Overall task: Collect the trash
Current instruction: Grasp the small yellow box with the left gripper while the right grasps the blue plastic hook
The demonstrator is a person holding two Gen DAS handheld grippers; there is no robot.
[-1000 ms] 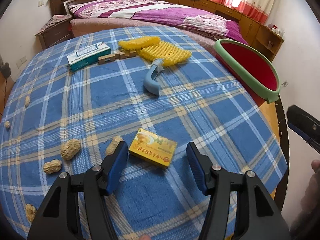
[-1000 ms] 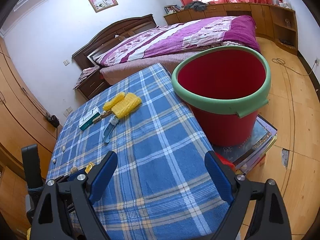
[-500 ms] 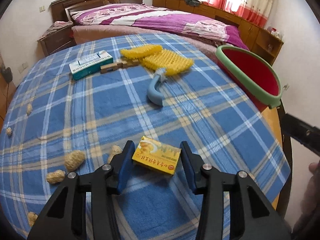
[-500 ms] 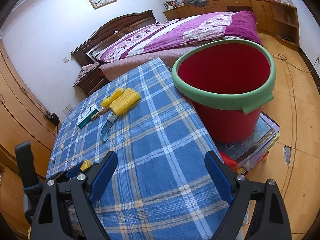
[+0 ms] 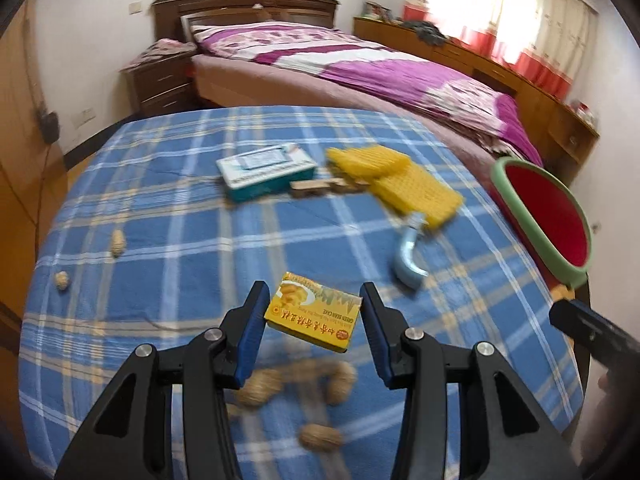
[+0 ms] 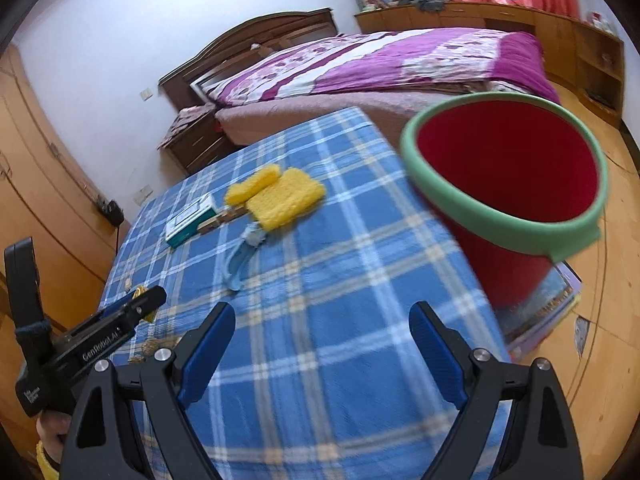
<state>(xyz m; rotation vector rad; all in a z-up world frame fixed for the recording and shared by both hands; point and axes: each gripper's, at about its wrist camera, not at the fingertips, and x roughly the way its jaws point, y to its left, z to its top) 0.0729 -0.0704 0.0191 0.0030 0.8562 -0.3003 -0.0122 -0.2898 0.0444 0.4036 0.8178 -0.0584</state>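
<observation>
Peanuts [image 5: 256,392] lie under the left hand-held gripper [image 5: 312,320] clamping the yellow box [image 5: 314,311].

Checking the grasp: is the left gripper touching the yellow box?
Touching. Left wrist view: both pads of the left gripper meet the yellow box sides.

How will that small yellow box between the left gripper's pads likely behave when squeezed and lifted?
The yellow box looks like thin cardboard, so probably light and crushable. Its flat sides should suit the left gripper. Being flat, it shouldn't roll.
</observation>
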